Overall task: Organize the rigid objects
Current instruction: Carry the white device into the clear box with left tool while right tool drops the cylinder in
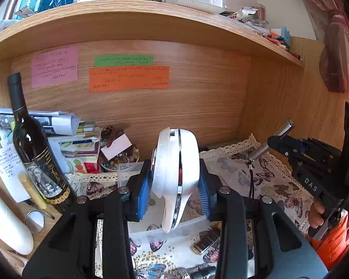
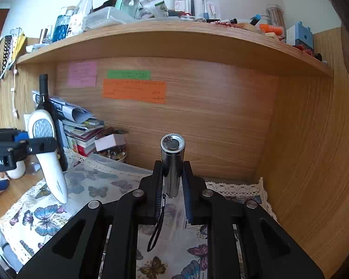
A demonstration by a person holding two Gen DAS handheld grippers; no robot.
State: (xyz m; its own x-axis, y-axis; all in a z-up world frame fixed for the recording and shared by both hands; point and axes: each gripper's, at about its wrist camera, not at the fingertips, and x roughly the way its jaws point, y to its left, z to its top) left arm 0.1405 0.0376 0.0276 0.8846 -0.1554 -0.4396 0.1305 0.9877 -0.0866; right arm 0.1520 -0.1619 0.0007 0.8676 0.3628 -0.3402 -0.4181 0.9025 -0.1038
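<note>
My left gripper (image 1: 175,183) is shut on a white handheld device with a chrome seam (image 1: 175,162) and holds it above the butterfly cloth (image 1: 281,186). The device also shows at the left of the right wrist view (image 2: 50,158), held in the left gripper (image 2: 38,145). My right gripper (image 2: 173,186) is shut on a silver metal flashlight (image 2: 172,162), held upright with its black wrist strap (image 2: 157,227) hanging down. The flashlight also shows in the left wrist view (image 1: 271,140), held in the right gripper (image 1: 275,140) at the right.
A dark wine bottle (image 1: 35,148) stands at the left beside stacked books and papers (image 1: 79,144). A clear plastic box (image 1: 128,172) and a small bowl of stones (image 1: 118,160) sit behind the device. A wooden shelf (image 1: 151,23) above is crowded. A small metal object (image 1: 207,239) lies on the cloth.
</note>
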